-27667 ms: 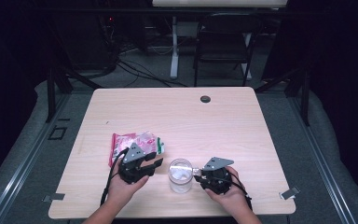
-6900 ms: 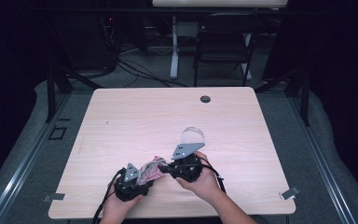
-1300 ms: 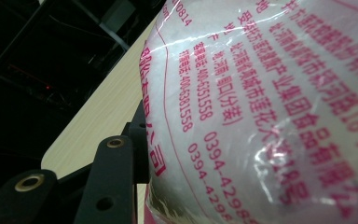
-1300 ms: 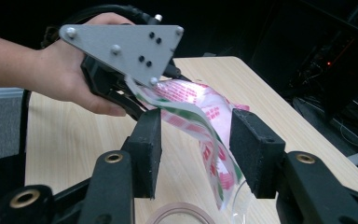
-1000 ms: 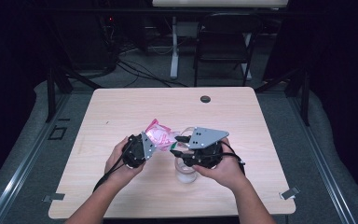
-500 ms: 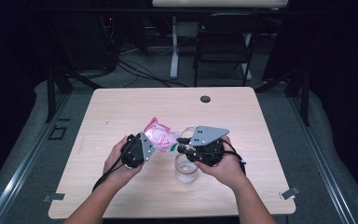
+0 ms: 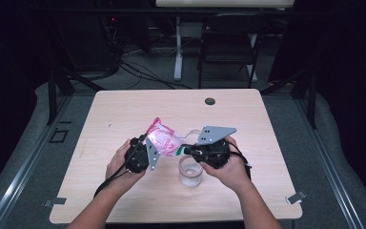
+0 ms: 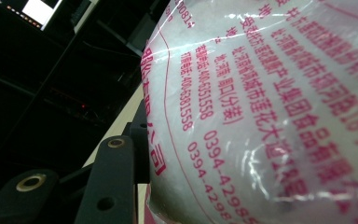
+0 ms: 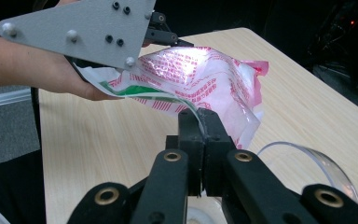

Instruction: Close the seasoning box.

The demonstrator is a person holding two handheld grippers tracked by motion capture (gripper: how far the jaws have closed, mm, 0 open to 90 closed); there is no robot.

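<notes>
A pink-and-white printed plastic bag (image 7: 164,139) hangs above the table between my two grippers. My left gripper (image 7: 151,144) is shut on the bag's left end; in the left gripper view the bag (image 8: 270,107) presses close beside one black finger (image 8: 114,182). My right gripper (image 7: 187,149) is shut on the bag's lower right edge, with its jaws (image 9: 199,120) pinched together on a strip of the film (image 9: 200,81). A clear glass jar (image 7: 190,172) stands on the table just below and in front of the bag.
A clear round lid (image 9: 305,163) lies flat on the table to the right of my right gripper. A dark round grommet (image 7: 210,101) sits near the table's far edge (image 7: 176,90). A black chair (image 7: 228,33) stands beyond it.
The bag, lying on the table long ago, is now held up between both grippers near the jar. Over the last second the grippers and bag have barely shifted.
</notes>
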